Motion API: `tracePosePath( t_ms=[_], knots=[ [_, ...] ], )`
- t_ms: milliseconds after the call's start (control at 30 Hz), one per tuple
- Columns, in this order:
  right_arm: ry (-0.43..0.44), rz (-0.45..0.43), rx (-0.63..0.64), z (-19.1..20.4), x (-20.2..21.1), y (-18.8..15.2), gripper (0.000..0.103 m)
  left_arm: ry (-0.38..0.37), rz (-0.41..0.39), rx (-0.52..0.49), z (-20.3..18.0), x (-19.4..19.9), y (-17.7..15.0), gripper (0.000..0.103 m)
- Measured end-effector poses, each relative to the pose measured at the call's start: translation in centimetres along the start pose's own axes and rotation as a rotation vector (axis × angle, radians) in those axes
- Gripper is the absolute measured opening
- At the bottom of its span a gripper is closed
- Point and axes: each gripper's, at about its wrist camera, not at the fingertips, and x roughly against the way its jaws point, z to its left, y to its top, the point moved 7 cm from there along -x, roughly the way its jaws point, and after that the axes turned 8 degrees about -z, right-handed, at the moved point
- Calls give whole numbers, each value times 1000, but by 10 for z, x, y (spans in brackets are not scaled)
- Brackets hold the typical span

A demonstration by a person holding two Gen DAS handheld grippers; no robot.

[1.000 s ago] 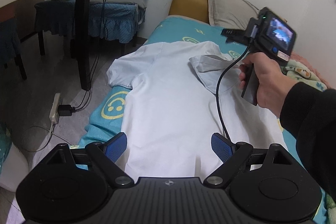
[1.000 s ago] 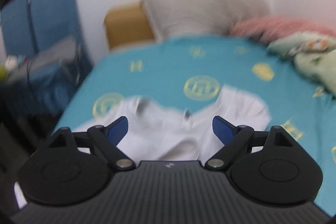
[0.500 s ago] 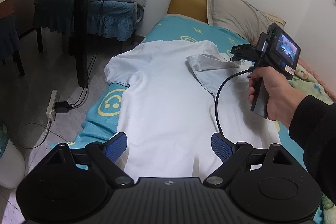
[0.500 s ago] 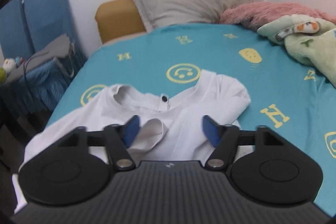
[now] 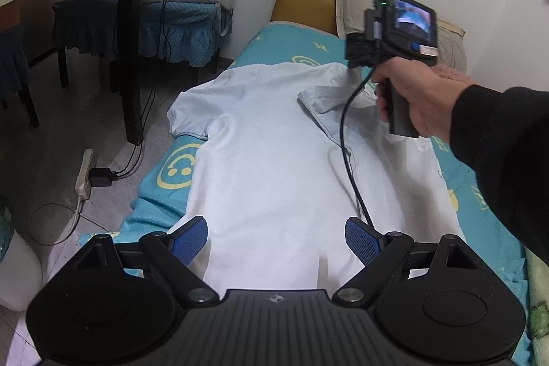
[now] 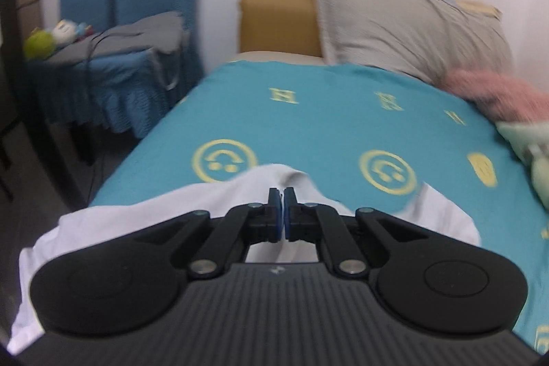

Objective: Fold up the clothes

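A white short-sleeved shirt (image 5: 274, 160) lies spread along the teal bed sheet (image 5: 175, 167), its right sleeve folded inward. My left gripper (image 5: 276, 239) hovers open over the shirt's hem, with nothing between its blue pads. A hand (image 5: 411, 91) in a black sleeve holds my right gripper (image 5: 353, 57) at the shirt's far shoulder edge. In the right wrist view the right gripper (image 6: 283, 194) has its pads pressed together, and the white shirt (image 6: 206, 208) bunches up in a small peak at the fingertips, pinched there.
A grey pillow (image 6: 411, 33) and a pink blanket (image 6: 497, 91) lie at the head of the bed. Left of the bed stand a blue-covered chair (image 5: 178, 19) and a dark table leg (image 5: 132, 57). A power strip (image 5: 84, 173) with cables lies on the floor.
The right gripper's jaws went from wide open to shut, and it moved toward the shirt's far shoulder and rolled. The left gripper stayed where it was, open.
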Motion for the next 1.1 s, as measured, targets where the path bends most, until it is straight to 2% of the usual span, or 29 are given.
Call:
tracePosePath(
  t_ms=[133,267,300,333,400,433,533,700,900,967,1100],
  knots=[
    [47,4,13,25,-11,-9,5,13,-10,-15,1,0,2,89],
    [67,-40,-19,30,2,-3,9,28,-33,-43,5,2,6,89],
    [68,-40,-22,29,7,-1,14,37,-37,-50,7,3,8,89],
    [69,-41,-26,28,12,2,22,40,-45,-45,10,5,10,89],
    [68,-66,-46,23,33,9,78,44,-61,-32,15,9,13,89],
    [65,-91,-62,19,49,13,88,43,-70,-29,16,12,15,89],
    [78,-111,-109,5,94,16,87,45,-101,-36,16,23,21,89],
    [74,-127,-199,-22,192,0,86,44,-171,-66,9,48,29,89],
    [41,-127,-228,-45,316,-36,86,-30,-183,-75,-9,79,21,89],
    [56,-123,-222,-47,350,-51,86,-56,-191,-90,-17,91,15,89],
    [75,-116,-241,-52,404,-78,86,-62,-197,-144,-29,103,4,90]
  ],
)
